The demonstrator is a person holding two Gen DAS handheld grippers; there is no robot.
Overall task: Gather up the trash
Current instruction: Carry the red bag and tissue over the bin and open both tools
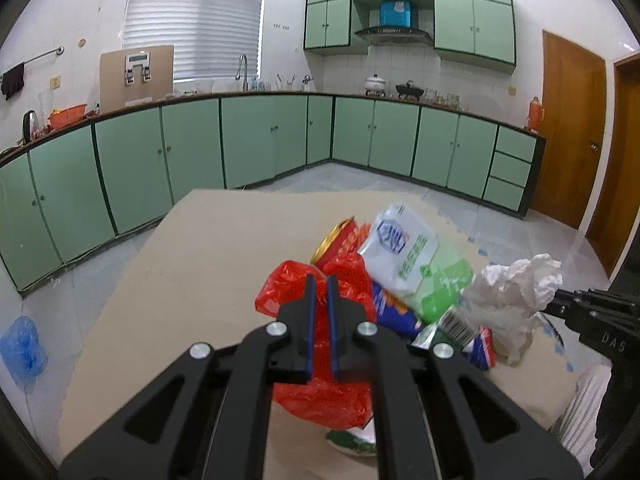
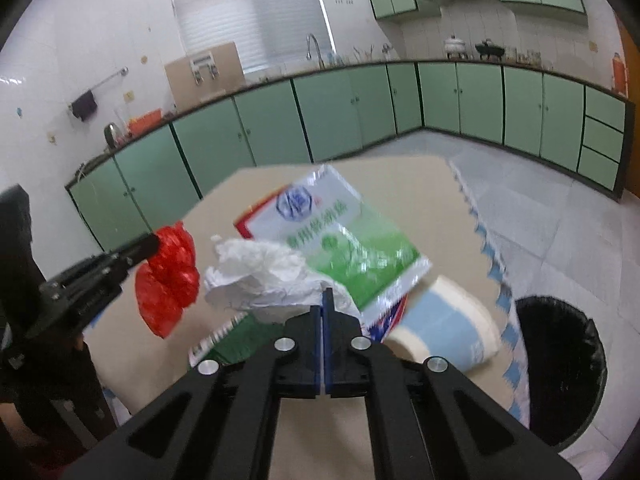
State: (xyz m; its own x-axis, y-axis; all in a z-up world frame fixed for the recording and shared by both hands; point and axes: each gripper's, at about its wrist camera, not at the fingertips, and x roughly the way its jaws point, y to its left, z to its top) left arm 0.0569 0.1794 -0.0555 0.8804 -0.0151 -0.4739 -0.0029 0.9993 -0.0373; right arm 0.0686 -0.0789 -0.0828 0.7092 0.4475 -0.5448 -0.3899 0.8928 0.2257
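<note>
My left gripper [image 1: 321, 280] is shut on a red plastic bag [image 1: 320, 344] and holds it above the beige table [image 1: 208, 248]; the bag also shows in the right wrist view [image 2: 168, 280]. My right gripper [image 2: 325, 294] is shut on a crumpled white paper wad [image 2: 264, 276], seen also in the left wrist view [image 1: 512, 296]. On the table lie a green-and-white packet [image 1: 412, 264], a red can [image 1: 340, 240] and a blue wrapper [image 1: 394, 310]. A black-lined trash bin [image 2: 560, 368] stands on the floor at the right.
A rolled blue-and-cream mat piece [image 2: 448, 328] lies near the table's right edge. Green kitchen cabinets [image 1: 248, 140] run along the far walls. A blue plastic bag [image 1: 22, 348] lies on the floor at the left. Wooden doors [image 1: 572, 128] are at the right.
</note>
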